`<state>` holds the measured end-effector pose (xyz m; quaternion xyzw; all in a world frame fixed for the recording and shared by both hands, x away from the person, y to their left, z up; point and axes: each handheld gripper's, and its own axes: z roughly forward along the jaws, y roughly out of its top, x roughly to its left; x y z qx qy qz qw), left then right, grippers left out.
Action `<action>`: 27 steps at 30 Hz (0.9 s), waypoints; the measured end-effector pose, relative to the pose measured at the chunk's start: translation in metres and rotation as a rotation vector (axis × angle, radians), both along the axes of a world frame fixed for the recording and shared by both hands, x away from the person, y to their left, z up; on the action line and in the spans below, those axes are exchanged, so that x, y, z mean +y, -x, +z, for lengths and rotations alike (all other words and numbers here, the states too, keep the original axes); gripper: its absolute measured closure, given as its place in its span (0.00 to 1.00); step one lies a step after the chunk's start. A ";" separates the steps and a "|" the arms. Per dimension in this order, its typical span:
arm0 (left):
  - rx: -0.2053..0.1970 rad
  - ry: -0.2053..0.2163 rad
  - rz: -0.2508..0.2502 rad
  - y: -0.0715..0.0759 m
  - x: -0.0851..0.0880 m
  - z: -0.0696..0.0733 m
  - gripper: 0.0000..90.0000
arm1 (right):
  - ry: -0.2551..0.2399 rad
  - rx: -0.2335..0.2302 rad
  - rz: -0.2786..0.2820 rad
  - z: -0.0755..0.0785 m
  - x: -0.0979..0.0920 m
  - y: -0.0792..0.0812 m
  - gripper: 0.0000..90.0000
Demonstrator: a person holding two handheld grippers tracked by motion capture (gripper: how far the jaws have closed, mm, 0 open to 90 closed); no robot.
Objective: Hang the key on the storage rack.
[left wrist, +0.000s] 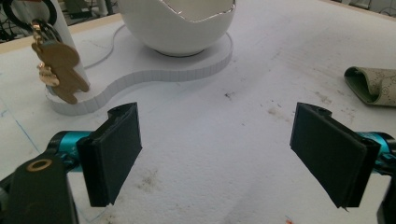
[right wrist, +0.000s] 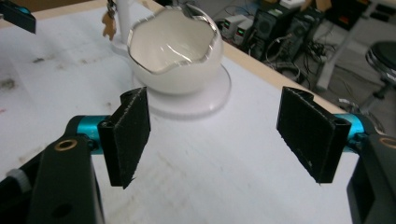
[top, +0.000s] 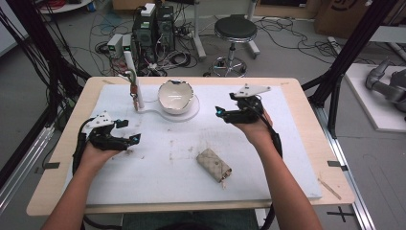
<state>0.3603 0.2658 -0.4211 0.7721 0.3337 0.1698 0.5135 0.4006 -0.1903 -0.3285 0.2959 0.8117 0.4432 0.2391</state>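
On the light wooden table [top: 306, 143] in front of me lies a white foam mat [top: 268, 158], scuffed with brown smudges and specks near its middle. Toward the far edge stands a white egg-shaped bowl [top: 175, 96] with a jagged rim, seated on a white base plate [top: 191, 113] that also carries a thin white post [top: 133, 76]; a tan key charm [left wrist: 58, 70] hangs against that post. A rolled-up beige patterned pouch [top: 214, 166] lies nearer me, right of centre, apart from both tools.

My left gripper [top: 129, 140] sits low over the mat's left side, jaws wide apart with bare foam between them. My right gripper [top: 225, 114] hovers just right of the bowl, aimed at it, jaws likewise spread and holding nothing.

Beyond the table the grey floor is strewn with cables, computer towers [top: 153, 26] and a black round stool [top: 235, 29]. Black frame struts [top: 344, 52] rise at both sides.
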 end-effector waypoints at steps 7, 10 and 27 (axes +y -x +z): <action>0.002 -0.002 -0.003 0.000 -0.002 -0.001 0.18 | -0.047 0.027 -0.060 -0.021 -0.037 0.015 0.29; 0.001 0.000 -0.004 0.002 -0.003 0.001 0.18 | -0.073 0.032 -0.079 -0.032 -0.051 0.026 0.28; -0.062 0.022 -0.056 0.024 -0.023 0.008 0.18 | -0.086 0.040 -0.107 -0.055 -0.072 0.044 0.23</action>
